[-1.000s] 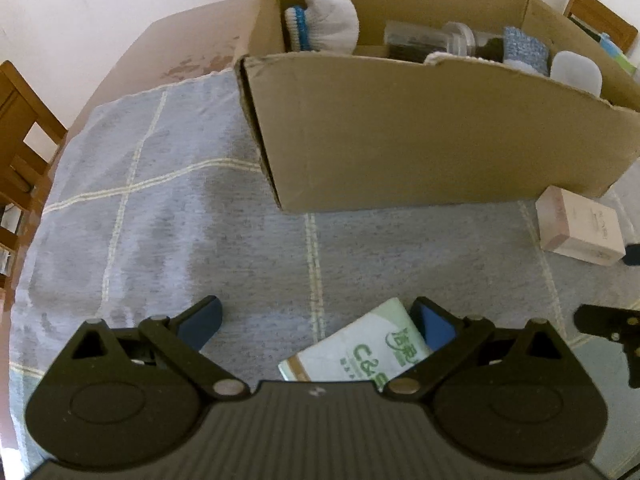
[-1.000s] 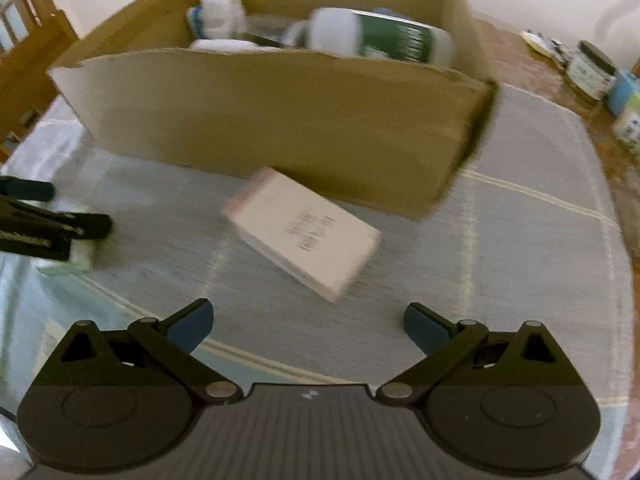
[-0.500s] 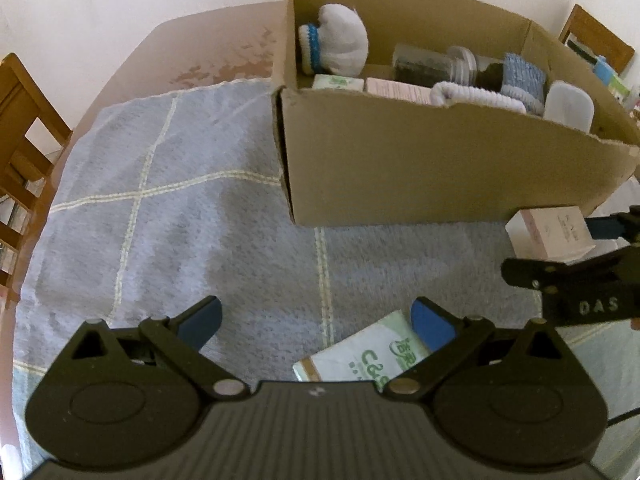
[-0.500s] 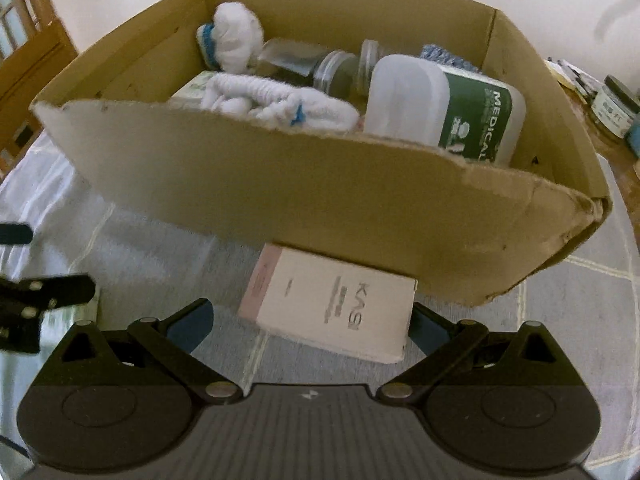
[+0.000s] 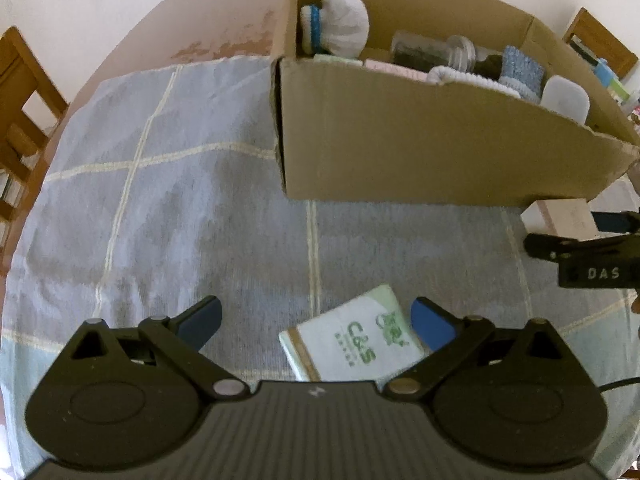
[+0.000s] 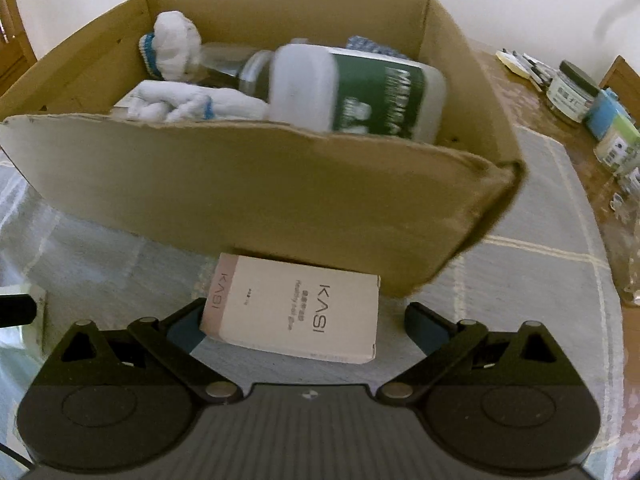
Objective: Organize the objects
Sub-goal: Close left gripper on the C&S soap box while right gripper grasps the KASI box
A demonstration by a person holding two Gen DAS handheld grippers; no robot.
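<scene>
The right gripper [image 6: 302, 314] now straddles the pale pink rectangular KASI carton [image 6: 294, 310], which a second ago lay well ahead of it at an angle; the carton now sits between the spread fingers, its left end at the left fingertip. The brown cardboard box [image 6: 260, 188] fills more of the right view. In the left view, the green-and-white C&S packet [image 5: 354, 344] shows more fully between the left gripper [image 5: 316, 320] fingers.

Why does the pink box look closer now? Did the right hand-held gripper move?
Yes. The right hand-held gripper moved forward toward the cardboard box; the pink box now lies between its open jaws.
</scene>
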